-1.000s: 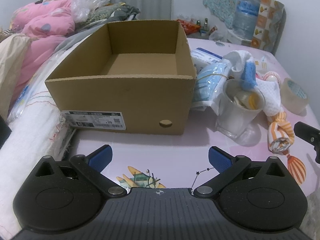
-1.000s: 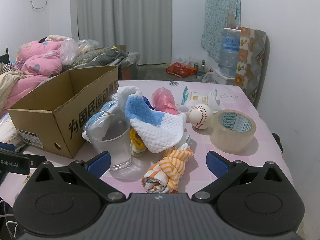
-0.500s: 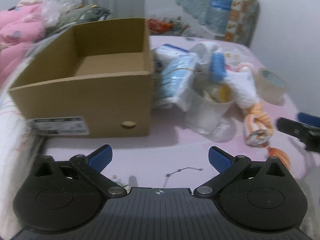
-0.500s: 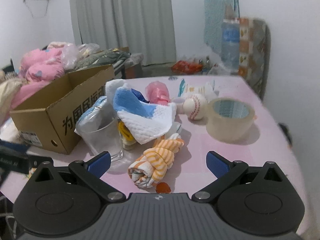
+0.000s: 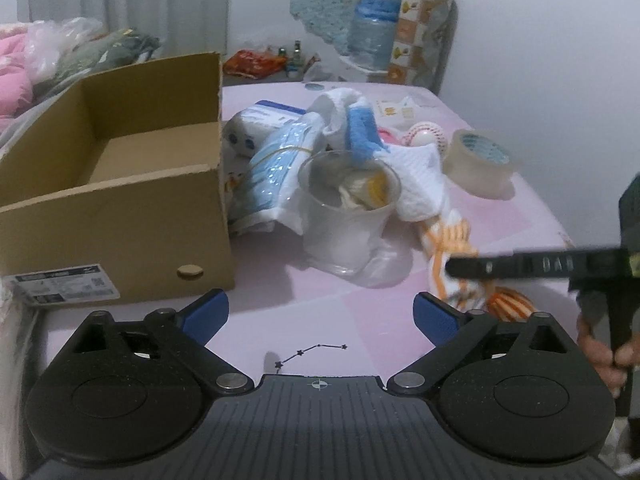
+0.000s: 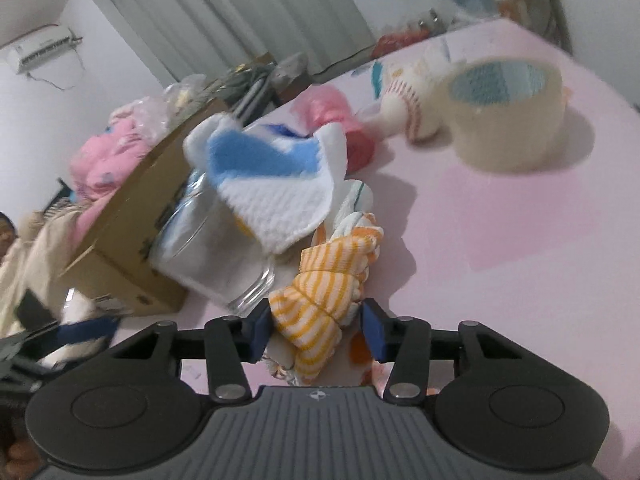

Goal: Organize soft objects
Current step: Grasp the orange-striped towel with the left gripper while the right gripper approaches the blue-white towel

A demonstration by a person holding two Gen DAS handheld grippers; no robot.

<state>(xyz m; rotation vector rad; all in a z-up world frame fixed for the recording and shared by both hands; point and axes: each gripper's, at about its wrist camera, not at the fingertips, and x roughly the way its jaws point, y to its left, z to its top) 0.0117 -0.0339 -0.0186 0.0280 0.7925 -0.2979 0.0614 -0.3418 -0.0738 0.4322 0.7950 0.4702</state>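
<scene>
An orange-and-white striped cloth roll (image 6: pixel 328 280) lies on the pink table (image 6: pixel 520 260), between the blue pads of my right gripper (image 6: pixel 316 328). Its jaws are closing around the roll; the left pad touches it and a thin gap shows at the right pad. From the left wrist view the right gripper's finger (image 5: pixel 520 266) crosses over the same roll (image 5: pixel 448 240). My left gripper (image 5: pixel 320 310) hangs over bare table with wide jaws closing slightly and nothing between them. An open cardboard box (image 5: pixel 120 200) stands at the left. A white-and-blue cloth (image 5: pixel 416 176) drapes over a glass (image 5: pixel 344 216).
A tape roll (image 5: pixel 480 164), a baseball (image 6: pixel 412 116) and a pink bag (image 6: pixel 344 120) lie behind the cloths. A blue plastic packet (image 5: pixel 276 168) leans between box and glass. Bedding is piled beyond the box. A hand (image 5: pixel 600 352) holds the right gripper's handle.
The right gripper has dropped, rolled and narrowed its jaws around the striped roll. The left view has swung right, so the box sits farther left and the right gripper reaches farther in.
</scene>
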